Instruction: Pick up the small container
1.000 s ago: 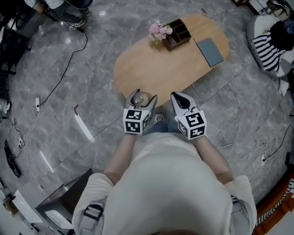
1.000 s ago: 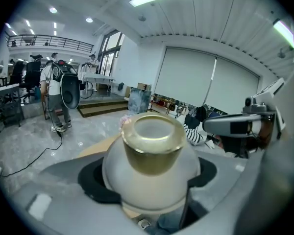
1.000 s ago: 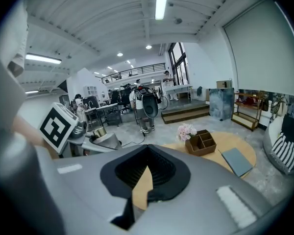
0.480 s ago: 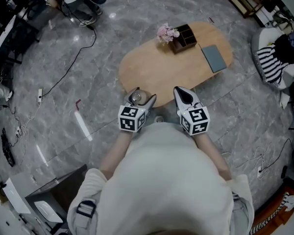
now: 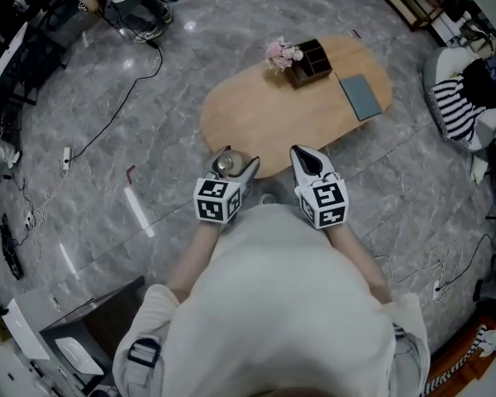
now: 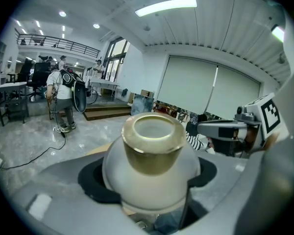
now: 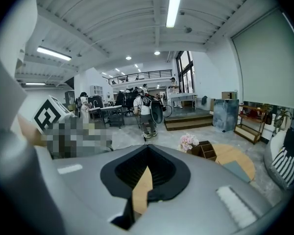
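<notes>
The small container [image 6: 152,151] is a round white jar with a gold rim. It sits upright between the jaws of my left gripper [image 6: 152,182], which are shut on its belly. In the head view the small container [image 5: 226,164] hangs in the left gripper [image 5: 229,169] over the near edge of the oval wooden table [image 5: 264,118]. My right gripper [image 5: 302,155] hovers beside it to the right, over the same table edge. The right gripper [image 7: 147,151] is shut with nothing in it; only a sliver of tabletop shows through its slit.
At the table's far end stand a bunch of pink flowers [image 5: 283,54], a dark wooden organiser box [image 5: 312,62] and a grey-blue notebook [image 5: 361,97]. Cables [image 5: 120,110] run over the marble floor to the left. A striped cushion [image 5: 455,110] lies at the right.
The left gripper has risen a little with the container held in it. The right gripper has stayed beside it. The head view has shifted slightly.
</notes>
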{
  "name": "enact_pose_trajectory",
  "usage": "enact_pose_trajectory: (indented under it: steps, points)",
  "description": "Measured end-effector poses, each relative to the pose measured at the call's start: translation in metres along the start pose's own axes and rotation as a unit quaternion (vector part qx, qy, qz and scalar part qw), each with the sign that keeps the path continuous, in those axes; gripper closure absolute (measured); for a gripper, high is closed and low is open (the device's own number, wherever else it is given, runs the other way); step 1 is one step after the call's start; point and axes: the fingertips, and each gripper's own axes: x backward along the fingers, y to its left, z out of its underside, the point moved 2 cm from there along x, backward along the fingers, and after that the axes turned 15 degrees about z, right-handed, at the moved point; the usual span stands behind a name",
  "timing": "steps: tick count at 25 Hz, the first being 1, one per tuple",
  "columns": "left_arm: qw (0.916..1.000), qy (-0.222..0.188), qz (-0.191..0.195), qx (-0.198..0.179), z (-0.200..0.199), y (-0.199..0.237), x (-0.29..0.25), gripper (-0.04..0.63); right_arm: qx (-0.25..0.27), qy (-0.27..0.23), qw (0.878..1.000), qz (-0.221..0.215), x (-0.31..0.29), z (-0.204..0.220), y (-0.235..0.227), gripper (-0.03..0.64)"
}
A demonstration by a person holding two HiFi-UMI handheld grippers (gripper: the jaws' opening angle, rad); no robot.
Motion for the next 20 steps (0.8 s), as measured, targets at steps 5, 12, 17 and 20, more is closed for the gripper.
enact_pose_trajectory:
  steps: [5,12,17,20]
  points:
    - [1.0000,0.002,0.003,0.001,0.003,-0.002,-0.002,0.256,-0.006,0.002,1.000,-0.003,0.002,0.004,-0.001,0.620]
    - [1.0000,-0.001,0.002,0.001,0.003,-0.003,-0.001,0.256,-0.010,0.005,1.000,-0.005,0.006,0.008,0.001,0.620]
    - [1.0000,-0.002,-0.002,0.003,0.006,-0.001,0.003,0.256,-0.008,0.006,1.000,-0.007,0.008,0.011,0.005,0.620]
    - [1.0000,-0.003,-0.004,0.004,0.006,0.001,0.004,0.256,-0.008,0.007,1.000,-0.005,0.008,0.011,0.005,0.620]
